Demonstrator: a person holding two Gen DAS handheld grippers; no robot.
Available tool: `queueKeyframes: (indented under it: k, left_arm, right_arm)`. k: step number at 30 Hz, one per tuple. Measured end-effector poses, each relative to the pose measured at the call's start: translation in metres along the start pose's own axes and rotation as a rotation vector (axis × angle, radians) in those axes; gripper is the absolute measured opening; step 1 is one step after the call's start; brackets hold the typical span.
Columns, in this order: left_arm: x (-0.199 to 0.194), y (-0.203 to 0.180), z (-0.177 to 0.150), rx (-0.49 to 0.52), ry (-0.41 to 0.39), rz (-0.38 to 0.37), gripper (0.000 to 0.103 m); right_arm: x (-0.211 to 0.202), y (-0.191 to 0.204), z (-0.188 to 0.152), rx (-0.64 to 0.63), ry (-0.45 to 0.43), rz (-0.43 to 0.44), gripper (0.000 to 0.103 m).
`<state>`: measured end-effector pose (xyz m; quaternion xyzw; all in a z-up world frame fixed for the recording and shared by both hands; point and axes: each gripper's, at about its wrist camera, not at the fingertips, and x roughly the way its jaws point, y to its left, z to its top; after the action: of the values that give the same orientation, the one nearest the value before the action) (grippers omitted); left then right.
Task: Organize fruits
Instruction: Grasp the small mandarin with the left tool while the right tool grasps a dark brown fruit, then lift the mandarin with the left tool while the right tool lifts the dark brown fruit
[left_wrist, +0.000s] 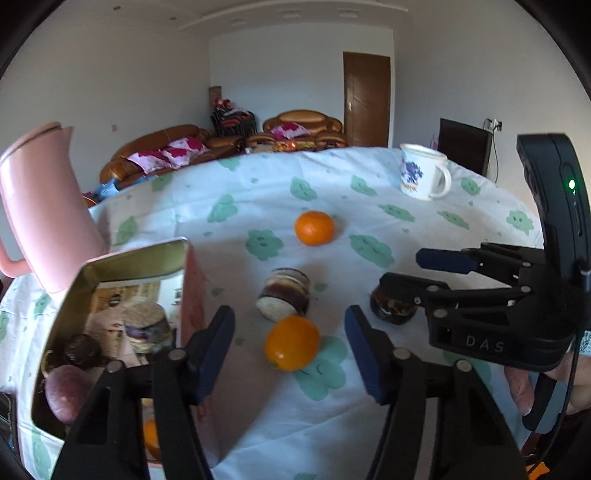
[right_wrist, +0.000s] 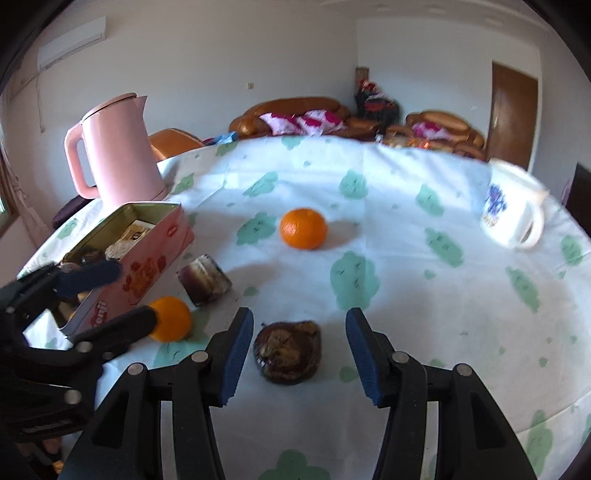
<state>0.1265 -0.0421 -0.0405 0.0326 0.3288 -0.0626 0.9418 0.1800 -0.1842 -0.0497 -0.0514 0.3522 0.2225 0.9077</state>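
Left tongs (left_wrist: 290, 354) agape around near orange (left_wrist: 291, 342), right tongs (right_wrist: 300, 356) agape around dark wrapped snack (right_wrist: 287, 350)

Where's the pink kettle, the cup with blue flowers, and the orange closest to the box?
kettle (right_wrist: 122, 155), right wrist view, side of its body
cup (left_wrist: 419, 173), left wrist view, its painted side
orange (left_wrist: 291, 343), left wrist view, its middle

Two oranges (right_wrist: 303, 228) (right_wrist: 171, 318) on the table — plus two wrapped cakes (right_wrist: 204, 279) (right_wrist: 287, 351), one pink tin (right_wrist: 147, 266), one kettle (right_wrist: 118, 151), one mug (right_wrist: 511, 216).
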Motion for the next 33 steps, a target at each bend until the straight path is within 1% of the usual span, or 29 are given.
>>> queueKeyframes:
  k: [5,9,14,19,22,23,25,27,29,32,33]
  left_arm:
    - [0.012,-0.003,0.000,0.005,0.049,-0.028,0.053]
    - [0.022,-0.005,0.001,0.017,0.099,-0.041,0.053]
    - [0.029,-0.002,0.001,0.025,0.116,-0.021,0.053]
    - [0.034,-0.004,0.003,0.045,0.131,0.007,0.052]
    - [0.035,-0.005,0.003,0.056,0.137,0.015,0.052]
    - [0.035,-0.006,0.003,0.060,0.138,0.016,0.052]
    - [0.036,-0.008,0.002,0.077,0.148,-0.010,0.038]
    - [0.035,-0.012,0.002,0.096,0.142,-0.013,0.038]
    - [0.034,-0.018,0.002,0.112,0.138,-0.040,0.038]
    - [0.037,-0.018,0.004,0.097,0.145,-0.044,0.039]
    - [0.039,-0.016,0.005,0.084,0.147,-0.046,0.041]
  right_arm:
    - [0.006,-0.006,-0.001,0.034,0.029,0.041,0.054]
    - [0.011,-0.004,-0.001,0.029,0.057,0.055,0.054]
    - [0.020,-0.006,-0.001,0.036,0.105,0.063,0.054]
    - [0.025,0.000,-0.003,0.006,0.134,0.062,0.053]
    - [0.026,0.001,-0.003,-0.001,0.146,0.069,0.046]
    - [0.026,0.002,-0.003,-0.006,0.147,0.070,0.040]
    - [0.025,0.002,-0.004,-0.011,0.145,0.063,0.039]
    - [0.025,0.002,-0.004,-0.012,0.146,0.063,0.038]
    - [0.025,0.001,-0.003,-0.005,0.145,0.056,0.038]
    - [0.026,-0.003,-0.003,0.015,0.145,0.055,0.038]
    - [0.026,-0.003,-0.003,0.019,0.145,0.057,0.038]
